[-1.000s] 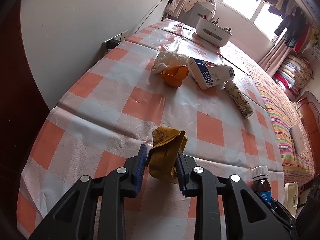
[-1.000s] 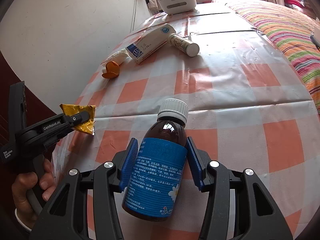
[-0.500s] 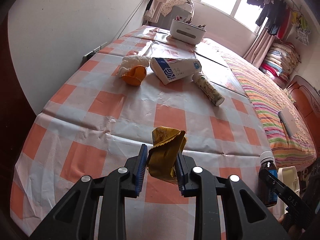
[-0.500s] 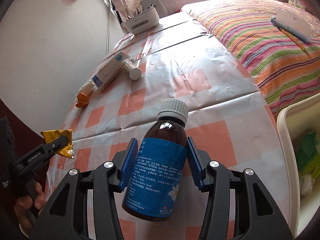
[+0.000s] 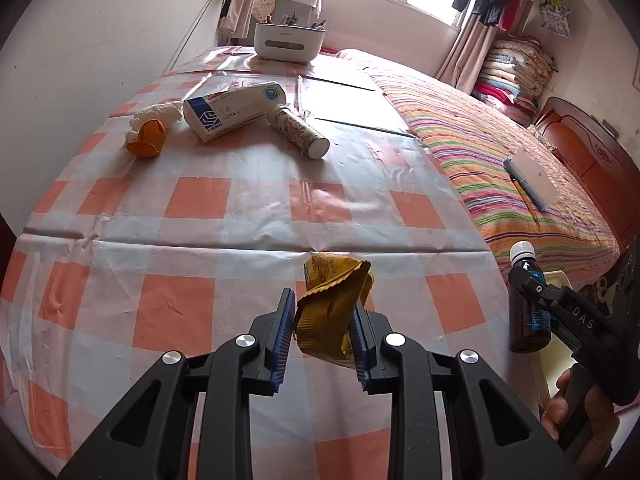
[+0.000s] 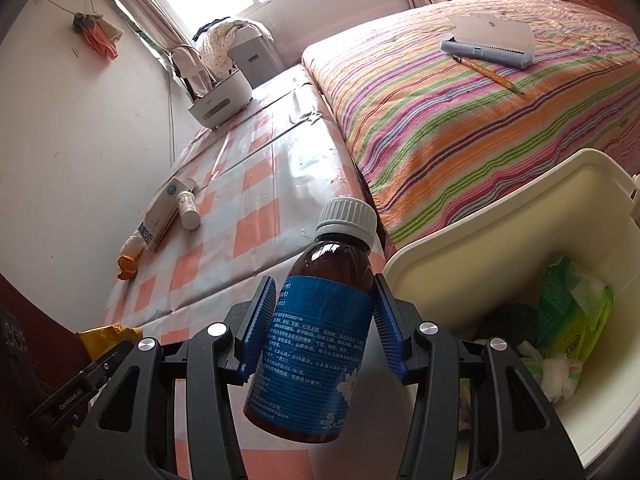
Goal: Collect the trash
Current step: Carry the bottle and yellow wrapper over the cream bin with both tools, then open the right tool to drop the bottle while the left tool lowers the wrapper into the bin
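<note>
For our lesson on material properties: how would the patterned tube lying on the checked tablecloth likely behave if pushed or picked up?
The patterned tube lies on its side and looks round, so a sideways push would probably roll it. Its straight, undented wall suggests it is stiff and would keep its shape in a hand-held gripper. The smooth plastic tablecloth probably offers little grip, so it may slide too.

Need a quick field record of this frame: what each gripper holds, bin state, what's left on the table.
left gripper: shut on crumpled yellow foil wrapper, above the table
right gripper: shut on brown glass syrup bottle with blue label and white cap, next to the bin's rim
bin: cream plastic trash bin, open top, green tissue pack and other scraps inside
table: orange-and-white checked tablecloth
left on table: orange peel, crumpled white tissue, white-and-blue carton, patterned tube, white organizer box
</note>
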`<state>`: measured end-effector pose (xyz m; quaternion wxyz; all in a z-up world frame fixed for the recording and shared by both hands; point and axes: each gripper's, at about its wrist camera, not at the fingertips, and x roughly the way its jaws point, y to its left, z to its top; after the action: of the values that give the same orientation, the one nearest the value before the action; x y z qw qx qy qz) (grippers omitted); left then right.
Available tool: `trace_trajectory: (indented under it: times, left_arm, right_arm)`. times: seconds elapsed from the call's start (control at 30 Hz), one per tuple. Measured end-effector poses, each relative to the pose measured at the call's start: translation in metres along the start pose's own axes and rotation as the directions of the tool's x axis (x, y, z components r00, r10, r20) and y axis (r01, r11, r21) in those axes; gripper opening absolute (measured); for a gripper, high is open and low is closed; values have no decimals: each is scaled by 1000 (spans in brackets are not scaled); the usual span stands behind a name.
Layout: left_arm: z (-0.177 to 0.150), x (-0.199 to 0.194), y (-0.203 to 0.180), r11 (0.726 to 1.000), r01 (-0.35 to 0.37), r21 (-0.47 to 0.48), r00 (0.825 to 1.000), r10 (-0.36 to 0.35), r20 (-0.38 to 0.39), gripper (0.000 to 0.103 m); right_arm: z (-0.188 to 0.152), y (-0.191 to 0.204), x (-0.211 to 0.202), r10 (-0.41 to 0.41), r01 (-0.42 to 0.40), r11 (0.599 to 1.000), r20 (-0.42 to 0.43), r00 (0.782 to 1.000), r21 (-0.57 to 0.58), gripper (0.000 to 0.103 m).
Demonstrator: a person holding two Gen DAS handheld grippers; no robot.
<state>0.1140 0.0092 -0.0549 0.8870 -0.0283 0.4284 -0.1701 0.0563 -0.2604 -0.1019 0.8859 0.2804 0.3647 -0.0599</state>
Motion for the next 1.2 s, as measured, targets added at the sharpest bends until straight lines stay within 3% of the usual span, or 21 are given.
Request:
trace_trajectory:
  times: [0.17,0.27,0.37,0.7,1.2]
  left_arm:
    - [-1,1,-36,998,36,56,999,-35,-14,26]
    - [0,0,-51,996,49,68,999,-48,-13,26]
    - [3,0,-63,995,58,75,998,-57,-13,26]
    - [8,6,-115,984,114,137,993,-110,-35,26]
    - [6,20,-186,953,179,246,983,-162,-88,26]
  right_arm:
    - [-2,-3,-9,18,-18,1000,27,999,-11,47]
    - [1,-11,-14,75,-76,997,28,997,28,47]
    - [7,-16,-25,74,-76,997,74,994,33,47]
    - [24,-42,-62,-26,16,999,223,974,48,47]
    - [33,-84,-76,-127,94,985,238,963,143,48]
